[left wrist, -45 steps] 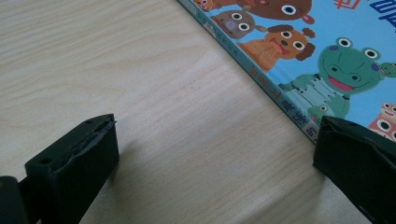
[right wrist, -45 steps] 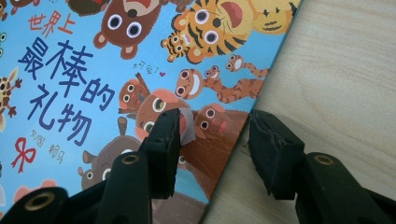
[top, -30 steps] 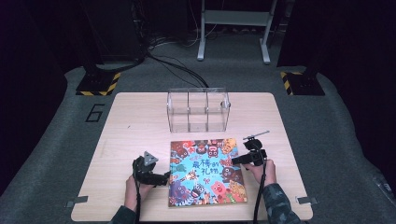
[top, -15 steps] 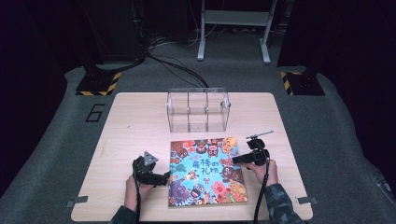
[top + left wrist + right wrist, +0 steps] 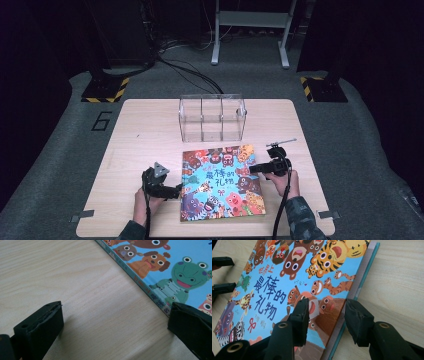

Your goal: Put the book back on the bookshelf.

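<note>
A colourful picture book (image 5: 222, 182) with cartoon animals lies flat on the wooden table (image 5: 145, 130), near its front edge. My left gripper (image 5: 177, 190) rests on the table at the book's left, spine side. Its jaws (image 5: 115, 322) stand wide open, one fingertip close to the spine of the book (image 5: 175, 272). My right gripper (image 5: 251, 169) comes in from the book's right edge. There it (image 5: 327, 315) is shut on the edge of the front cover (image 5: 287, 277), which sits slightly raised off the grey page beneath.
A clear plastic box (image 5: 212, 117) with three compartments stands behind the book at the table's middle. The left gripper (image 5: 223, 275) shows at the far side of the book in the right gripper view. Bare tabletop lies to the left and right.
</note>
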### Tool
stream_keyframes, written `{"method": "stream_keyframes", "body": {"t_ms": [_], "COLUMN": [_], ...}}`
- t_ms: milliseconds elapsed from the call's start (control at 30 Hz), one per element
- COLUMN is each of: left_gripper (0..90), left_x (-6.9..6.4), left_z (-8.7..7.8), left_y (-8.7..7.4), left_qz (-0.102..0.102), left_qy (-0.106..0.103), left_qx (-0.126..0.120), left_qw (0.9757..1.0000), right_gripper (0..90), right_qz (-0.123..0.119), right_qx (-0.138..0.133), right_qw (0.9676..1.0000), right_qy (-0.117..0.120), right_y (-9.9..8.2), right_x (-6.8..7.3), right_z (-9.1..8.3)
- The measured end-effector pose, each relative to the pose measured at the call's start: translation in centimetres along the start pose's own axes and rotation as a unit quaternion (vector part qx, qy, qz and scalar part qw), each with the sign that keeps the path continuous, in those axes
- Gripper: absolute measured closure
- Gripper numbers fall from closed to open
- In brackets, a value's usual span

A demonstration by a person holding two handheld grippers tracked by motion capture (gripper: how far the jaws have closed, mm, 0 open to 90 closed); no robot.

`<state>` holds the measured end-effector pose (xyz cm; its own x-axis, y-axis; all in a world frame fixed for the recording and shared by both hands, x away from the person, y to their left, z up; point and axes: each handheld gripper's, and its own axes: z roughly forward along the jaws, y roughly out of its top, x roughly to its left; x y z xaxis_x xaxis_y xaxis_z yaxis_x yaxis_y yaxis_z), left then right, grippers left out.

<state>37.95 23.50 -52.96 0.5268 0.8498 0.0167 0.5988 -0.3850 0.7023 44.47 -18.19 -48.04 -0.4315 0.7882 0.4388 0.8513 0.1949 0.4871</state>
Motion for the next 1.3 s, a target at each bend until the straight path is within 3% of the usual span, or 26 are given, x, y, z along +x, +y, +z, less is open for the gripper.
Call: {"method": "stream_keyframes", "body": {"t_ms": [67,100,167,200,433,767,1133,1300], "left_gripper": [0.0,0.0,0.0,0.0,0.0,0.1,0.3,0.4], "left_x": [0.0,0.0,0.0,0.1,0.1,0.1,0.0,0.1], "left_z": [0.0,0.0,0.0,0.0,0.0,0.0,0.0,-0.1], "left_y": [0.0,0.0,0.0,0.0,0.0,0.0,-0.1,0.0], "left_qz": [-0.002,-0.002,-0.002,0.008,0.005,0.005,-0.002,0.006], "left_qy": [0.0,0.0,-0.001,0.001,0.002,0.002,0.0,-0.002], "left_qx": [0.0,0.0,0.0,0.001,-0.003,-0.005,-0.007,0.0], "left_qw": [1.0,1.0,1.0,1.0,1.0,1.0,1.0,1.0], "right_gripper": [54.6,55.7,55.8,55.8,55.7,55.7,55.8,55.8], "right_qz": [-0.008,-0.008,-0.01,-0.018,-0.026,-0.032,-0.067,-0.067], "right_qx": [-0.006,-0.005,-0.008,-0.008,-0.011,-0.021,-0.04,-0.037], "right_qw": [0.9999,0.9998,0.9998,0.9998,0.9996,0.9993,0.9969,0.9971], "right_qy": [0.002,0.015,0.014,0.005,-0.001,0.003,0.008,0.006], "right_y": [0.0,0.0,0.0,0.0,0.2,0.7,3.1,3.8], "right_x": [0.0,0.1,0.2,0.6,1.1,2.1,4.3,4.7], "right_z": [-0.2,-0.2,-0.3,-0.4,-0.7,-1.7,-3.1,-3.1]}}
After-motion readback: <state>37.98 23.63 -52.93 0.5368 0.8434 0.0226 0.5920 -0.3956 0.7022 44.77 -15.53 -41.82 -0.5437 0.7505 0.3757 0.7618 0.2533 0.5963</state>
